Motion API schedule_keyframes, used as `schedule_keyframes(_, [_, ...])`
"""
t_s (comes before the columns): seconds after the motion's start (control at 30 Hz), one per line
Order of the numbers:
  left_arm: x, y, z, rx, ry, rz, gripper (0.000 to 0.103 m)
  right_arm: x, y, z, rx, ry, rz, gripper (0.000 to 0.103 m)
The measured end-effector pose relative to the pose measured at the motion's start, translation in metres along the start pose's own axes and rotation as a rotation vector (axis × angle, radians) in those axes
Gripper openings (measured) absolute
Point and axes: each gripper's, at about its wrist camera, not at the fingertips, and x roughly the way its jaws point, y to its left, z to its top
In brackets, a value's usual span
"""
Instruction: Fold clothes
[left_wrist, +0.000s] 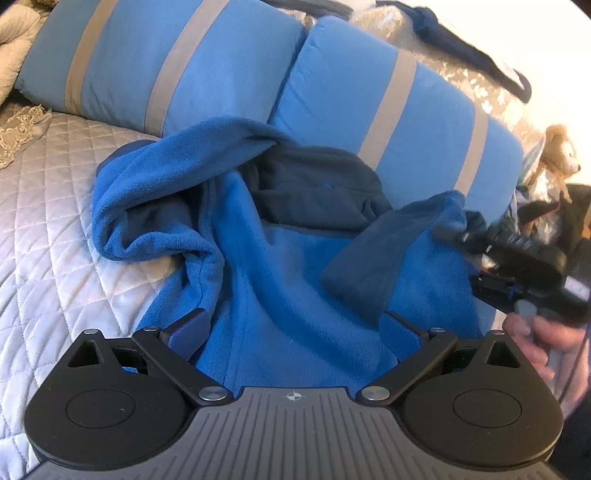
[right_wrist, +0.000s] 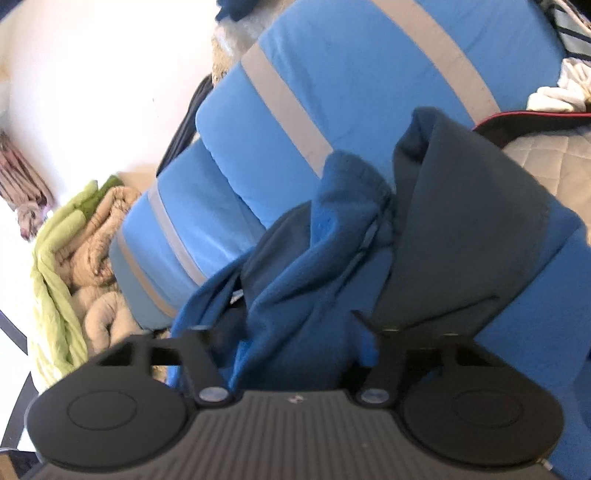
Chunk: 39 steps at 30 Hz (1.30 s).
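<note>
Left wrist: left tongs (left_wrist: 291, 332) released wide over the fleece (left_wrist: 258, 258), crumpled on the bed (left_wrist: 48, 221) against the pillows (left_wrist: 388, 110). Right tongs (left_wrist: 454, 229) blurred, at a sleeve.

Right wrist: right tongs (right_wrist: 291, 332) straddle fleece (right_wrist: 303, 258); grip unclear.

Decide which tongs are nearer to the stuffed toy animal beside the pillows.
Right. The right tongs hold up a sleeve of the blue fleece just below the stuffed toy; the left tongs sit open over the fleece's near edge, further away.
</note>
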Motion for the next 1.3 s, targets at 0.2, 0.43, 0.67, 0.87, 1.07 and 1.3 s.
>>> schedule_keyframes(0.2, [-0.017,0.022,0.014,-0.116,-0.106,-0.018,0.1,-0.023,0.06,-0.021,-0.378,0.009,0.041,0.011])
schedule_keyframes(0.43, [-0.03,0.04,0.022,-0.202,-0.155,-0.007,0.1,-0.066,0.12,-0.08,-0.702,0.139,0.189,0.01])
schedule_keyframes(0.67, [-0.027,0.046,0.02,-0.216,-0.105,0.019,0.1,-0.09,0.137,-0.121,-0.851,0.262,0.189,0.056])
schedule_keyframes(0.87, [-0.026,0.044,0.018,-0.205,-0.097,0.021,0.1,-0.122,0.117,-0.086,-0.663,0.136,0.309,0.077])
schedule_keyframes(1.07, [-0.024,0.044,0.017,-0.202,-0.086,0.027,0.1,-0.109,0.075,-0.043,-0.378,0.091,0.208,0.077])
schedule_keyframes(1.3, [-0.022,0.043,0.016,-0.199,-0.077,0.026,0.1,-0.074,0.044,-0.041,-0.368,0.311,0.198,0.077])
